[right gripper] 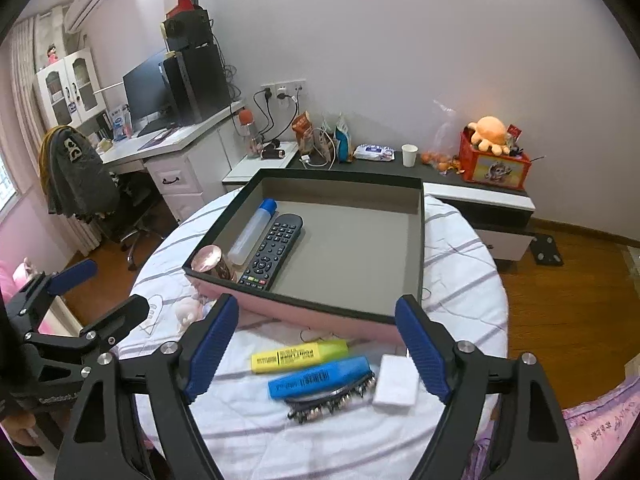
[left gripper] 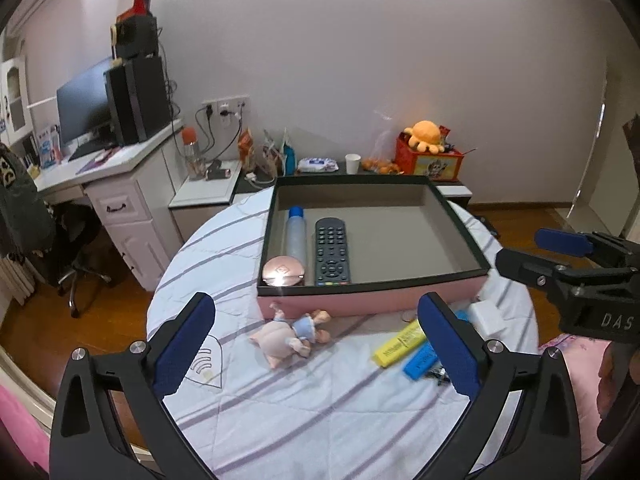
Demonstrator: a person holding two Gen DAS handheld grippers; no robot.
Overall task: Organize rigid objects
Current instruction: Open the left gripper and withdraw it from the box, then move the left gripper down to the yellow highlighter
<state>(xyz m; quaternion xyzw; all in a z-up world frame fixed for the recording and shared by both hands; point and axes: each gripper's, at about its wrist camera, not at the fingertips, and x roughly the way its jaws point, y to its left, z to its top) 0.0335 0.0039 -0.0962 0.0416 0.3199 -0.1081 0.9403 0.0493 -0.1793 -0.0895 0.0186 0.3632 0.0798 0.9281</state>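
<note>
The remote [left gripper: 331,252] is laid in the left part of the box [left gripper: 460,276], long axis running near to far, coloured buttons at the near end. A bottle [left gripper: 296,236] lies parallel just left of it. Two markers [right gripper: 300,356] are seen on the table [right gripper: 256,432] before the box, long axes left to right. Both the left gripper [left gripper: 316,344] and the right gripper [right gripper: 316,352] are held wide, with nothing gripped.

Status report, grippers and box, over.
Both hand-held grippers open, empty. Box holds remote, bottle, compact. Highlighters outside. Nothing blocking.
</note>
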